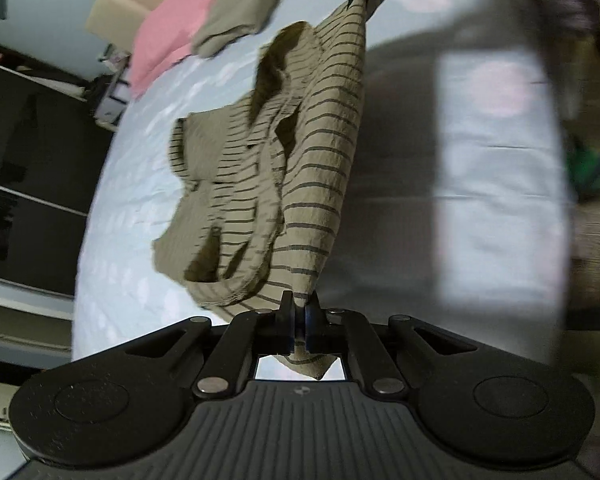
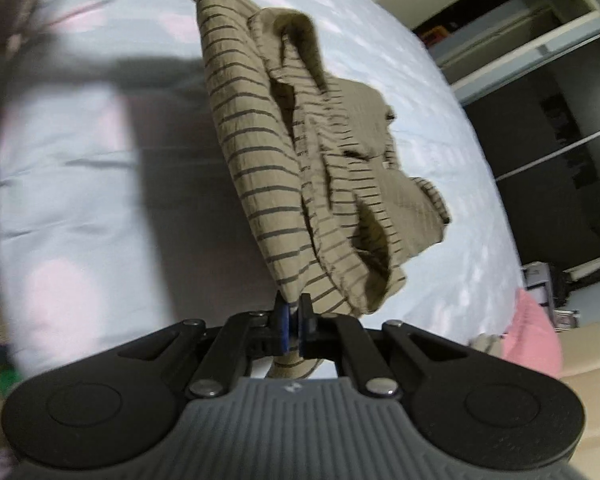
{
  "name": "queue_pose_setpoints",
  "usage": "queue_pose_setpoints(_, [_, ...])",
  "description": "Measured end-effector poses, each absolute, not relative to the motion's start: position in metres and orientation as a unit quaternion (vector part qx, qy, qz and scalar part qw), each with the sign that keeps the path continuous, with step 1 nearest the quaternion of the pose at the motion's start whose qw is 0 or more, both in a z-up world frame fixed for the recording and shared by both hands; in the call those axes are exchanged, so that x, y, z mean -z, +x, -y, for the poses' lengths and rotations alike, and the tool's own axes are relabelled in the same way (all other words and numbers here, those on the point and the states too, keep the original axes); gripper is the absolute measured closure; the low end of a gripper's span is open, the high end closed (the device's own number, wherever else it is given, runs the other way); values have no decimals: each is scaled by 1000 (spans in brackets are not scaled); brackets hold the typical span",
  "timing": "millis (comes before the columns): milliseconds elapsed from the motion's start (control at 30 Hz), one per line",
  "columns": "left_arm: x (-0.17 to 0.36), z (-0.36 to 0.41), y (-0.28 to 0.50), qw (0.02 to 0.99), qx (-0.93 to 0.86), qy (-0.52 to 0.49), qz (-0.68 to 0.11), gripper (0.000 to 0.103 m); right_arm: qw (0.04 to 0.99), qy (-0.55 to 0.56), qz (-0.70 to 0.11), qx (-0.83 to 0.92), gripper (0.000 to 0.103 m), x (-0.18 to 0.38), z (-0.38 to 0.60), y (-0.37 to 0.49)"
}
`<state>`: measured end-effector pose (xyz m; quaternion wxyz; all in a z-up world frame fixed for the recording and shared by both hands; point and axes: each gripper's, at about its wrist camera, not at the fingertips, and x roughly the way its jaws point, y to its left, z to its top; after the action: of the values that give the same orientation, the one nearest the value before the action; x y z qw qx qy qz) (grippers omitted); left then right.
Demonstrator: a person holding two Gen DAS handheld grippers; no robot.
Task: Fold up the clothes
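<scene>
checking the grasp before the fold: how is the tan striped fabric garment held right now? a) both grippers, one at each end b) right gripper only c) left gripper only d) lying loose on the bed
a: the left gripper and right gripper each pinch an end of the tan striped fabric garment, which hangs between them above the pale blue bedsheet.

Each wrist camera looks steeply down along its own fingers, close above the bed (image 1: pixel 480 200); both share the striped shirt (image 1: pixel 320 168).

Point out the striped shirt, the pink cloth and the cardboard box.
striped shirt (image 1: pixel 320 152): left wrist view, on the hanging striped panel.
pink cloth (image 1: pixel 168 36): left wrist view, middle of the pile on the bed.
cardboard box (image 1: pixel 116 8): left wrist view, on its bare flap.
</scene>
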<state>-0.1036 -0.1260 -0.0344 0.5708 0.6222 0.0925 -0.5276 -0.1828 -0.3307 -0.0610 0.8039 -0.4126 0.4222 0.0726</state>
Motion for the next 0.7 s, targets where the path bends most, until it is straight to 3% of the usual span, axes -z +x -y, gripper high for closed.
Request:
queue_pose_setpoints(333, [85, 106, -124, 539, 542, 624, -162, 99, 760, -423, -471, -148, 98, 109, 302, -216])
queue_pose_setpoints(433, [87, 103, -116, 540, 546, 613, -185, 88, 760, -400, -489, -152, 91, 119, 306, -212])
queue_pose_setpoints(500, [84, 97, -117, 542, 548, 609, -188, 77, 763, -378, -499, -159, 77, 118, 312, -214])
queue_pose_setpoints(533, [81, 95, -118, 544, 551, 604, -190, 71, 769, -366, -500, -160, 75, 113, 314, -215])
queue_pose_setpoints(700, [52, 92, -117, 602, 578, 514, -199, 57, 833, -296, -446, -143, 62, 76, 320, -227])
